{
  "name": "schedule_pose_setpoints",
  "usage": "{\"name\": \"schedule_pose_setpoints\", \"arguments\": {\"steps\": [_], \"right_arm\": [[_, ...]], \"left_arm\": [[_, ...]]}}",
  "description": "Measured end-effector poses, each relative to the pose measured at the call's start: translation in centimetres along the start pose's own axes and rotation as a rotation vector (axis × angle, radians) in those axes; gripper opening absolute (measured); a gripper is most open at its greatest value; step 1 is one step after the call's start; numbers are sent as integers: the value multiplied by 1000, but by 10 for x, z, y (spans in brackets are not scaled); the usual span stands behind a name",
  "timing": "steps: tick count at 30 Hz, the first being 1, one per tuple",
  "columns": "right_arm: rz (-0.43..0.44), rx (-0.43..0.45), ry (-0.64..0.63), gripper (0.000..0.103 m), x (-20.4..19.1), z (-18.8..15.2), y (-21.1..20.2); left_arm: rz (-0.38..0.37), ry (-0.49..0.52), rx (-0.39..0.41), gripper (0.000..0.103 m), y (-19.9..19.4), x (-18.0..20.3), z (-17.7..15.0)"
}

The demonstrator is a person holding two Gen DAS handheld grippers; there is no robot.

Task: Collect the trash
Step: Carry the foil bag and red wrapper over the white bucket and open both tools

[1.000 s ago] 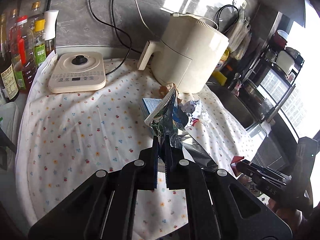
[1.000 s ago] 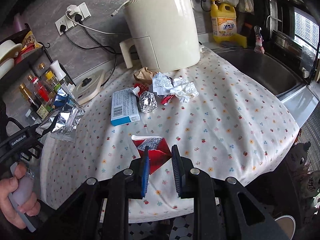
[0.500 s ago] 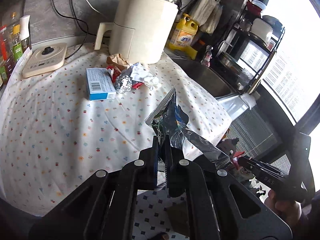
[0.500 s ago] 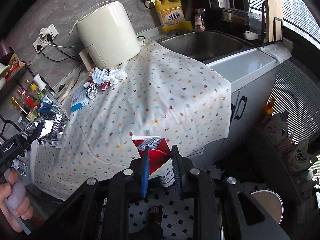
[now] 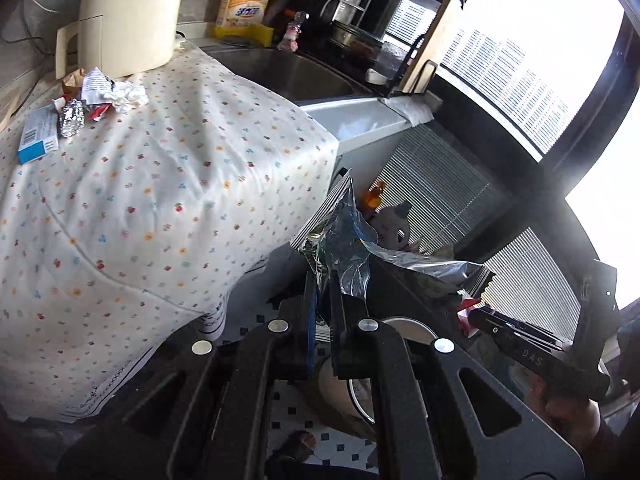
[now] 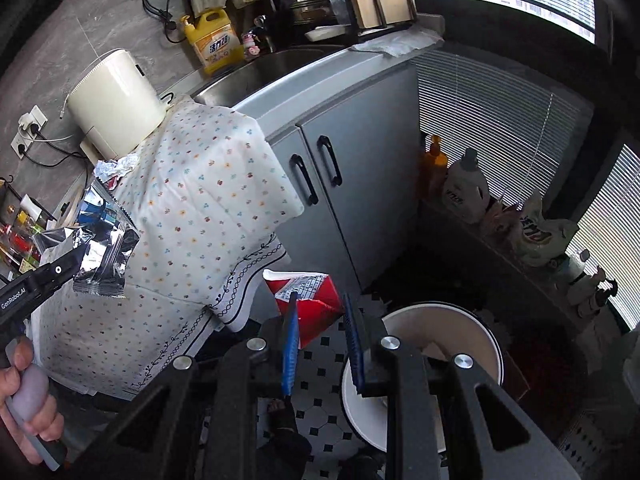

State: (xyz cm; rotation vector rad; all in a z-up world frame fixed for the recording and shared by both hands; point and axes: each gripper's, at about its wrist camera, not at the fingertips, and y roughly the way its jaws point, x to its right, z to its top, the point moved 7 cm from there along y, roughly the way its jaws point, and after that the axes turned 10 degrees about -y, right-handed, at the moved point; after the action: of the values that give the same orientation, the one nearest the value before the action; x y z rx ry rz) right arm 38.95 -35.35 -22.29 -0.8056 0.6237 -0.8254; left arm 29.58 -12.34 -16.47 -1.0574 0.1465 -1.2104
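two wrappers held beside the counter, bin below

at the far left of the right wrist view, a hand (image 6: 28,400) is seen gripping the handle of the left gripper (image 6: 78,258), whose jaws are pressed together on a crinkled silver foil wrapper (image 6: 106,248). the wrapper is held in the air in front of the flower-print cloth (image 6: 208,208) that is draped over the counter. on that cloth, in the left wrist view, more trash is left lying in front of a cream appliance (image 5: 128,16): a blue and white box (image 5: 38,134), a foil ball (image 5: 72,122) and crumpled white paper (image 5: 126,96).

further right, grey cabinet doors (image 6: 340,160) are seen under a steel sink (image 6: 264,70). the right gripper (image 6: 322,332) is closed on a red folded carton (image 6: 316,308), which is pinched between blue pads (image 6: 290,344) and held clear of the tiled floor. just right of and below the carton, a round white bin (image 6: 472,320) is seen standing open on the floor. bottles (image 6: 466,188) are lined up on the ledge by the blinds.
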Motion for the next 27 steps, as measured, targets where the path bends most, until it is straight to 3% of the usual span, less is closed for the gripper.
{"name": "schedule_pose_setpoints", "arguments": {"steps": [2, 3, 4, 5, 19, 20, 21, 22, 24, 27], "right_arm": [[-4, -18, 45, 24, 20, -13, -3], [-3, -26, 74, 32, 30, -18, -5], [-2, -28, 105, 54, 39, -24, -7], [-6, -15, 134, 59, 48, -28, -12], [-160, 25, 303, 59, 137, -82, -66], [-170, 27, 316, 59, 142, -85, -69], [-179, 27, 329, 59, 146, -89, -71], [-186, 27, 342, 59, 151, -92, -73], [-195, 30, 370, 59, 156, -97, -75], [-189, 33, 387, 59, 155, -98, -74]], "left_arm": [[-21, 32, -33, 6, 13, 20, -13], [-31, 48, -46, 6, 18, 29, -18], [-41, 62, -59, 6, 23, 39, -24], [-51, 76, -73, 6, 28, 47, -29], [-151, 252, -309, 7, 90, 135, -100], [-159, 263, -333, 10, 94, 139, -105], [-159, 277, -360, 23, 97, 144, -111], [-151, 289, -372, 43, 99, 146, -114], [-174, 293, -364, 60, 96, 151, -115], [-180, 323, -345, 73, 89, 153, -109]]}}
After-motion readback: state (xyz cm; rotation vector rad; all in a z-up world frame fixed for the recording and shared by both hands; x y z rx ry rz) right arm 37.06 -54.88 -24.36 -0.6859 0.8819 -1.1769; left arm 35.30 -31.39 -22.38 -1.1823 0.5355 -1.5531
